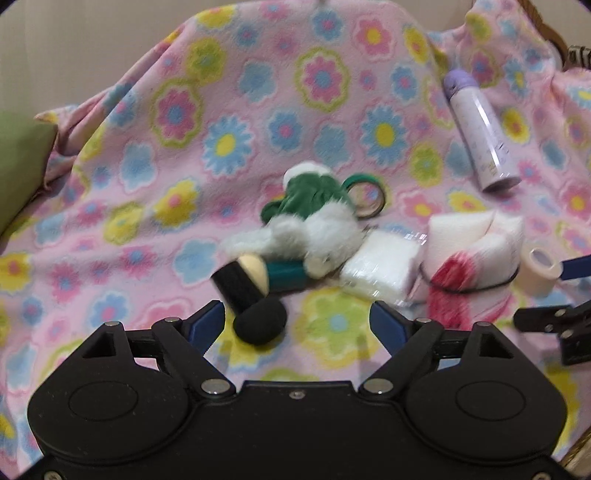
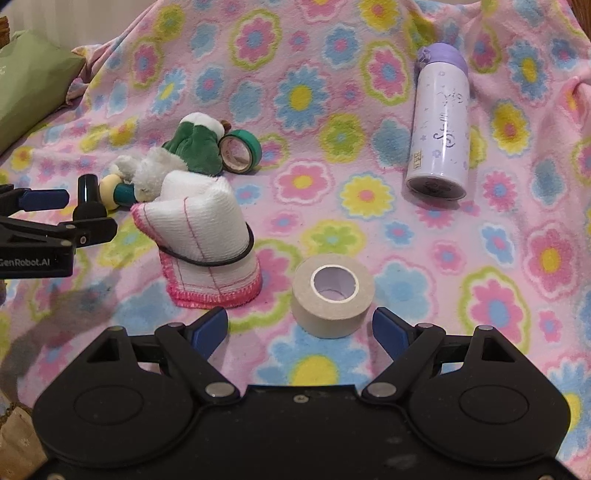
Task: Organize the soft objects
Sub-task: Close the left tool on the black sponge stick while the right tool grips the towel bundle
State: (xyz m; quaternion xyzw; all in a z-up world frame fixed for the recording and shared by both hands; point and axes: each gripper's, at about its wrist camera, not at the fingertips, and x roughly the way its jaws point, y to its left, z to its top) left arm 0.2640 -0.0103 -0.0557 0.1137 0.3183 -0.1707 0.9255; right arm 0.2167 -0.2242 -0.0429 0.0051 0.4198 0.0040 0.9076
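Observation:
A white plush toy in a green outfit [image 1: 314, 218] lies mid-blanket, also in the right wrist view [image 2: 173, 158]. A folded white cloth with pink trim, bound by a black band [image 1: 472, 258], stands to its right [image 2: 207, 236]. A white wrapped pack [image 1: 380, 269] lies between them. My left gripper [image 1: 297, 325] is open, just short of a black stamp-like tool [image 1: 251, 295]. My right gripper [image 2: 299, 326] is open, with a beige tape roll [image 2: 332, 295] just ahead of its fingertips.
A purple bottle [image 2: 439, 122] lies on the flowered blanket [image 2: 332, 92] at the right, also in the left view [image 1: 480, 129]. A green tape roll [image 2: 240, 151] sits by the plush. A green cushion [image 2: 29, 85] lies far left. A wicker basket rim [image 1: 546, 26] shows top right.

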